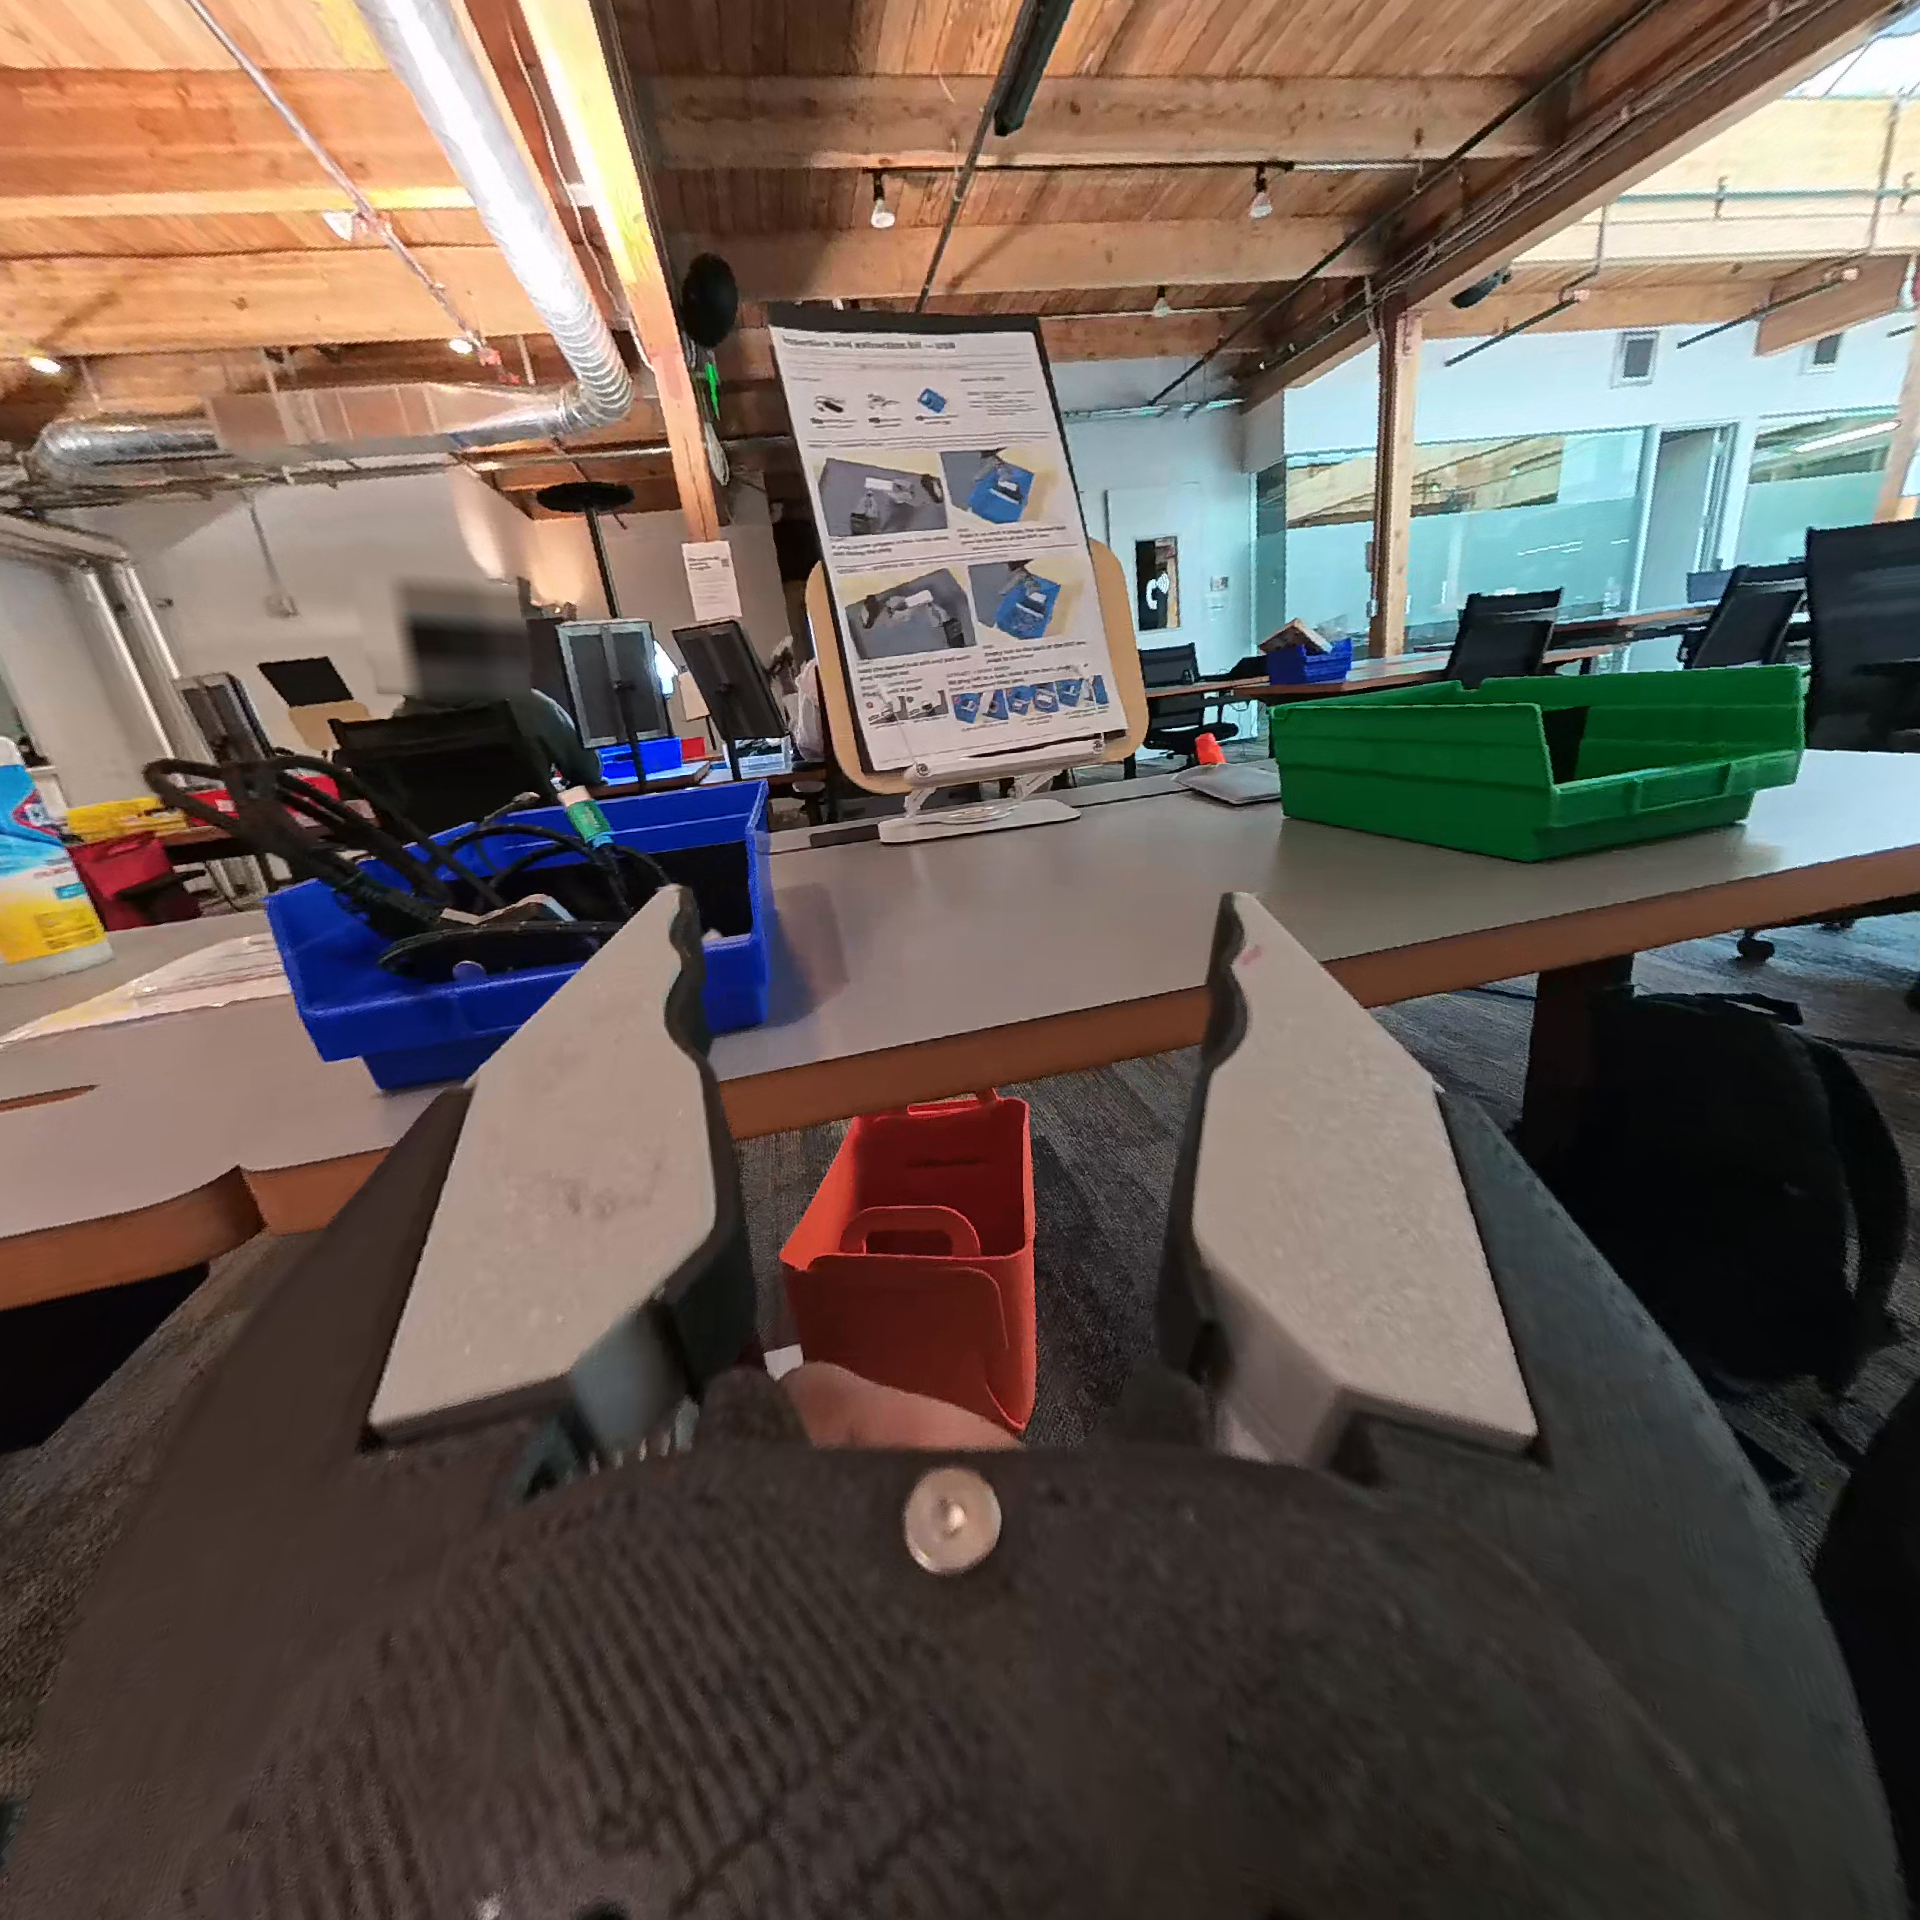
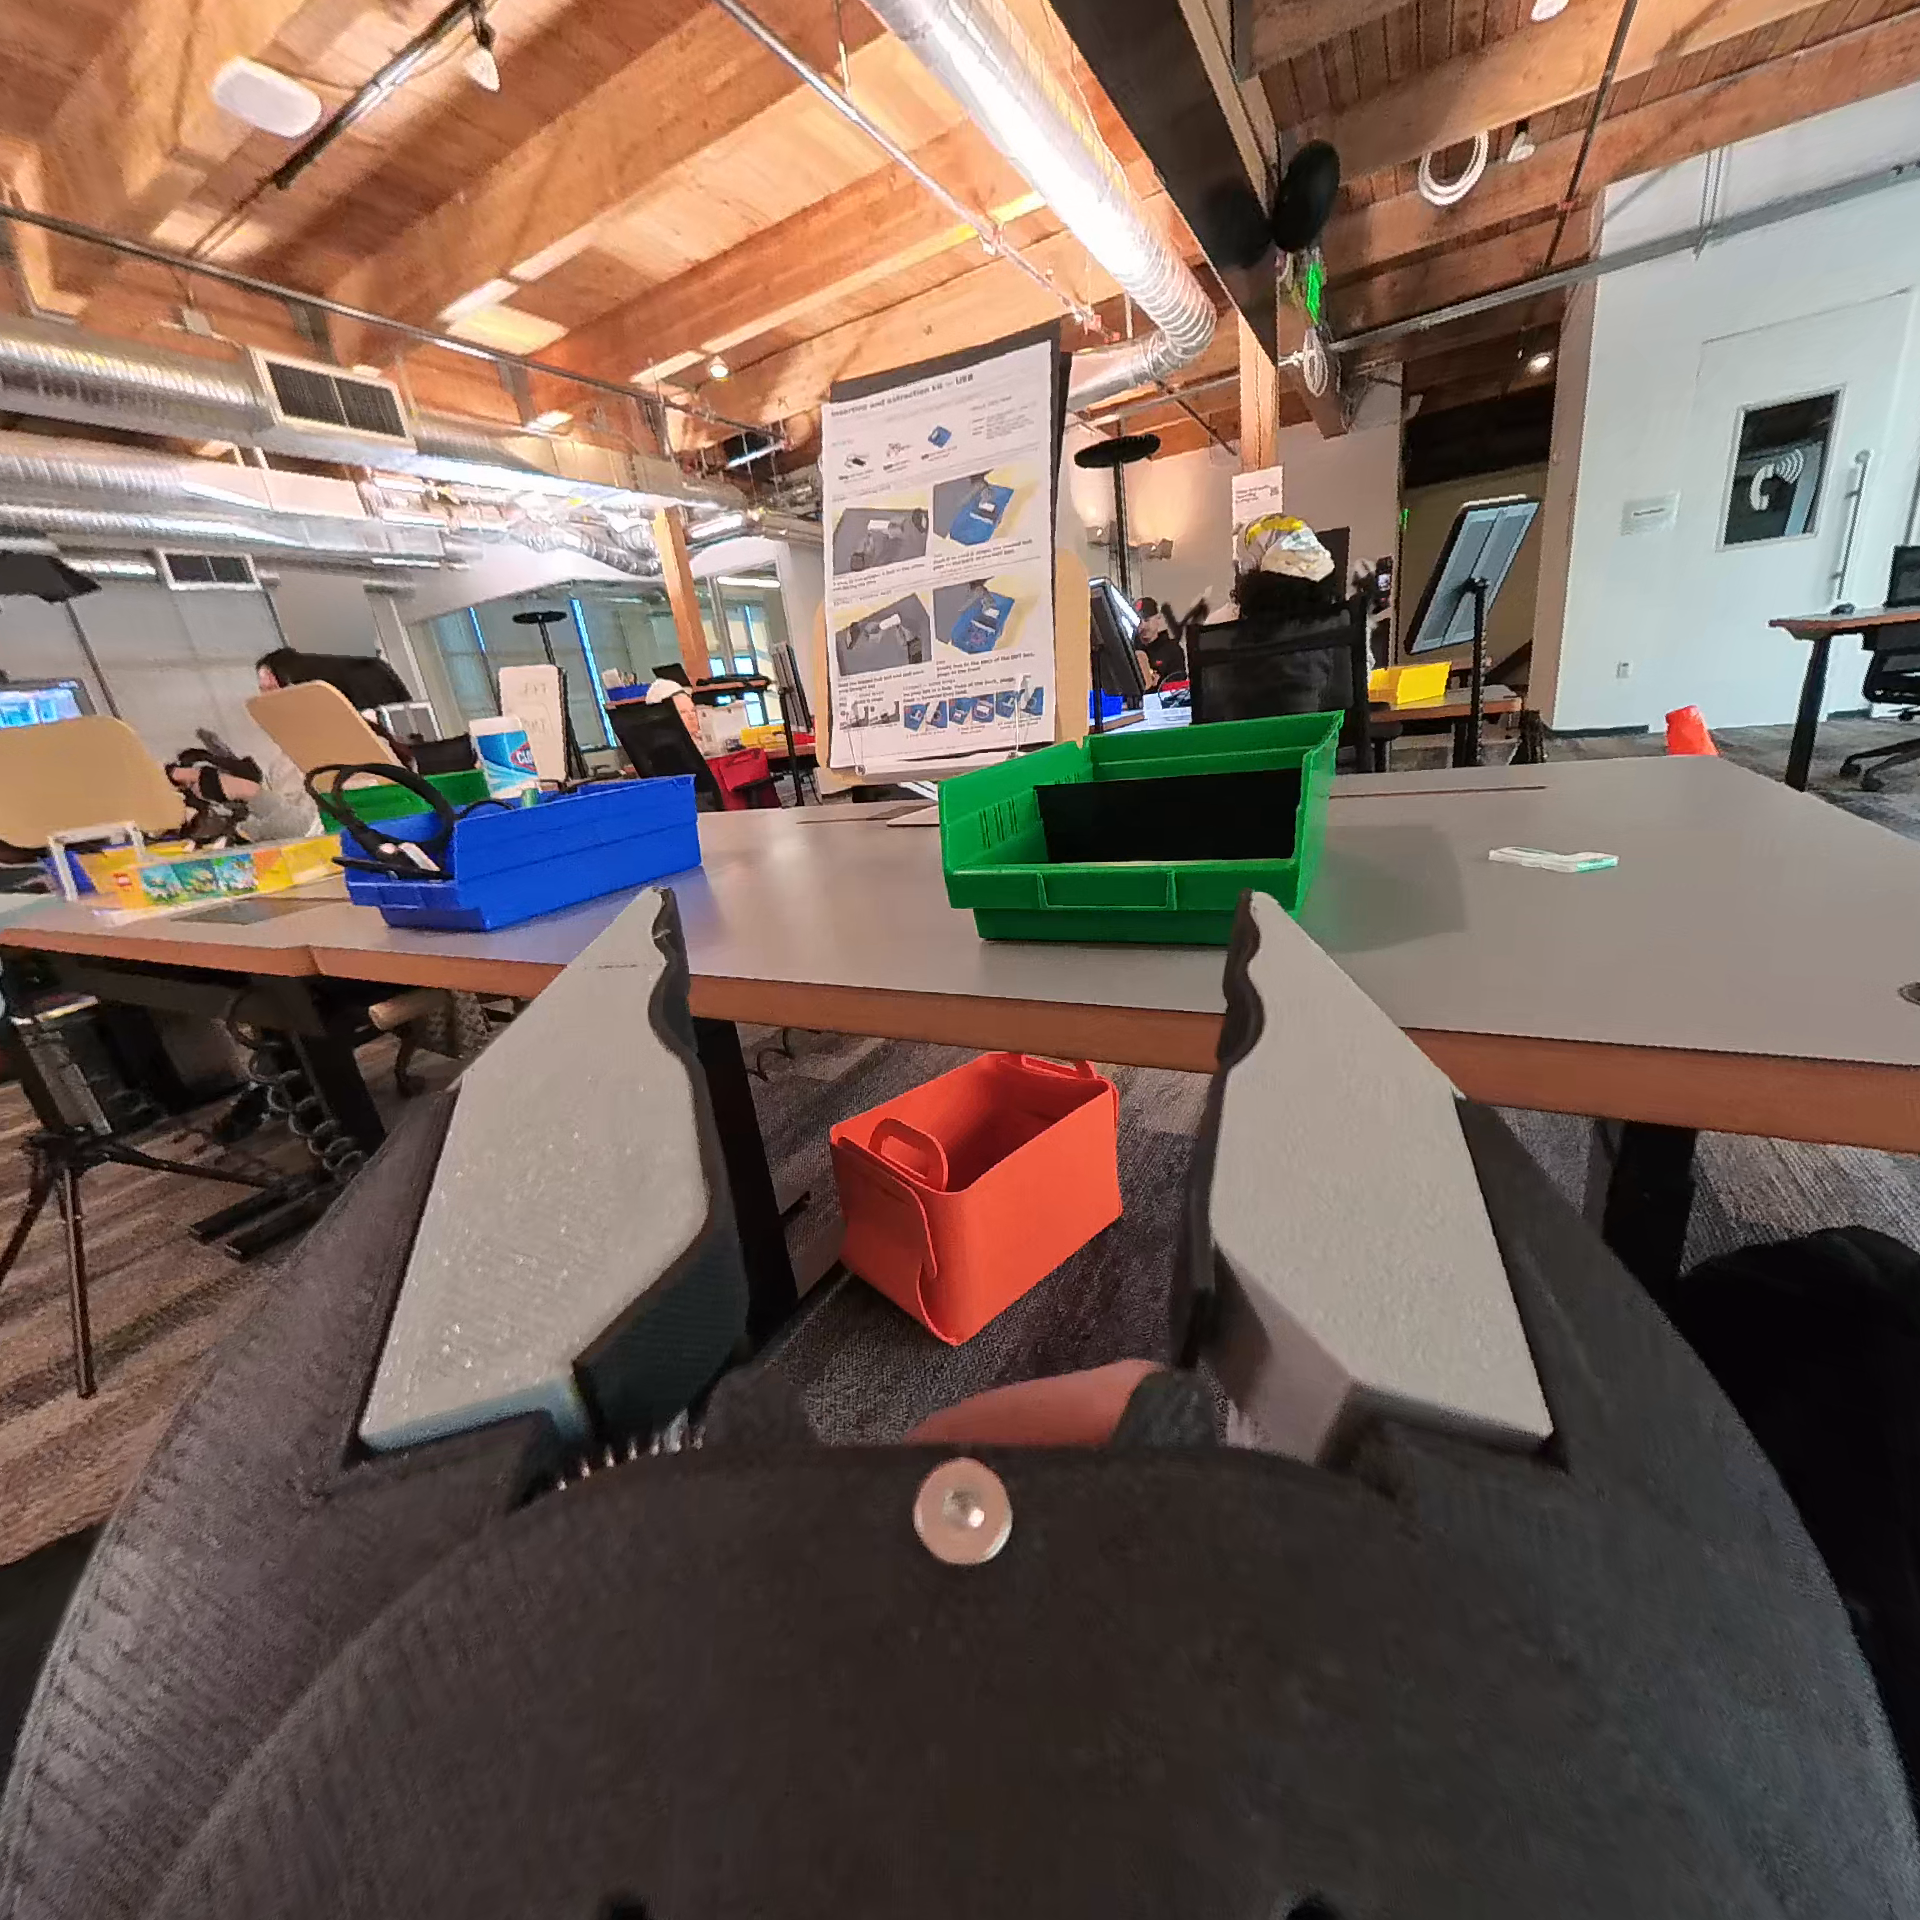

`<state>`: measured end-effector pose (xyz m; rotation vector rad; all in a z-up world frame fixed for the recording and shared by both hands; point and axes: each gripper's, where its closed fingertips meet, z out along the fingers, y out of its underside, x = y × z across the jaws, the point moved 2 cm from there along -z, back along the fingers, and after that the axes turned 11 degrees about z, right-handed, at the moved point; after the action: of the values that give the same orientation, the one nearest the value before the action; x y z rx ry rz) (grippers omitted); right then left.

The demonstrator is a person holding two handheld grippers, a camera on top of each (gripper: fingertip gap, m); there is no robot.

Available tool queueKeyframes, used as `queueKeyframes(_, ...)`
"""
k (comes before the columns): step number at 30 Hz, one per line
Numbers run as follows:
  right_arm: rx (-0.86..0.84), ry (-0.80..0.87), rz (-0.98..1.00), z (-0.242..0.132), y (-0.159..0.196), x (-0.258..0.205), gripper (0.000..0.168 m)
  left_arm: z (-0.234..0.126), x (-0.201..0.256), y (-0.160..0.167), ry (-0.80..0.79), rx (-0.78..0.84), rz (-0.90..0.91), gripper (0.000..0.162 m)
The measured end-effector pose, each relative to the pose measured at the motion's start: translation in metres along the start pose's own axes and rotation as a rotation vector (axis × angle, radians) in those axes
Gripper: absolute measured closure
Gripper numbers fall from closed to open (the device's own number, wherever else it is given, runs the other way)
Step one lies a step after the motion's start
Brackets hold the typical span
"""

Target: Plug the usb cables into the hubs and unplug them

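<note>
A matt grey top with a wood-coloured edge band is seen on the desk (image 2: 883,935). The green bin (image 2: 1132,842) and blue bin (image 2: 540,852) are moulded of ribbed, slightly glossy plastic. The orange basket (image 2: 977,1195) looks matt and smooth. The fingers (image 1: 582,1174) are faced in grainy grey, their bodies in ridged black plastic. The ceiling (image 2: 675,208) is of bare wood.

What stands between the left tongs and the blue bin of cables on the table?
Nothing visible does. The left tongs, open and empty, hang before the table edge; the blue bin sits just beyond their left finger, with only bare tabletop between.
</note>
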<state>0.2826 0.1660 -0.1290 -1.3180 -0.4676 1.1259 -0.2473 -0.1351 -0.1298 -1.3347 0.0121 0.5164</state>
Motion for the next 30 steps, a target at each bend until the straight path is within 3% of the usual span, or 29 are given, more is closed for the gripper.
queueKeyframes(17, -0.032, 0.000, -0.032, 0.002, 0.004, -0.010, 0.066, -0.014, 0.013, 0.004, 0.023, -0.029, -0.037, 0.066)
queueKeyframes(22, -0.022, 0.120, -0.140, 0.014, 0.008, -0.009, 0.064, -0.015, 0.024, 0.009, 0.030, -0.086, -0.049, 0.064)
queueKeyframes(30, -0.021, 0.126, -0.162, 0.021, 0.014, -0.016, 0.064, -0.012, 0.035, -0.013, 0.011, -0.107, -0.047, 0.063)
